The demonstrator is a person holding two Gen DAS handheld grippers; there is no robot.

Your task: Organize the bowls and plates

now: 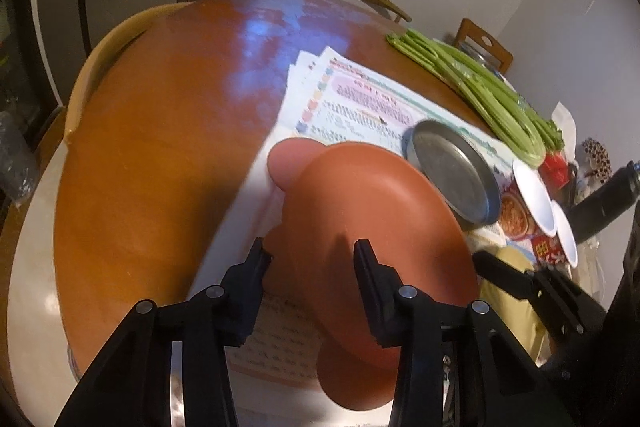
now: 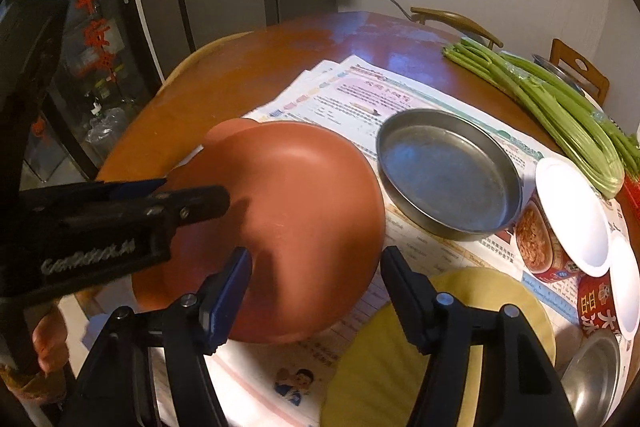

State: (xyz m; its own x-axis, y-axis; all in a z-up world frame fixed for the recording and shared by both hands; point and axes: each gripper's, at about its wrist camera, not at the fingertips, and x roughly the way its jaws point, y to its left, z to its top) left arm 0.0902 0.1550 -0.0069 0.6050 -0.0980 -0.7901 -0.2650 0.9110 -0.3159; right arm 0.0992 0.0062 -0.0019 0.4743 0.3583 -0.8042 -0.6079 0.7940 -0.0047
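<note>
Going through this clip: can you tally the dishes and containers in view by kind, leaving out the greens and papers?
Red-brown plate: 1
Yellow plate: 1
Steel pan: 1
Steel bowl: 1
White-lidded tubs: 2
Total: 6

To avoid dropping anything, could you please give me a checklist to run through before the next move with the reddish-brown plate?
1. Left tongs clamped on the reddish-brown plate: ok, one finger on each face near the rim.
2. Right tongs gripping that plate: cannot tell; its edge is between the fingers, but contact is unclear.
3. Plate level: not ok, it is tilted.
4. Steel pan empty: ok.
5. Yellow plate lying flat on the newspaper: ok.
6. Cans apart from the held plate: ok.
</note>
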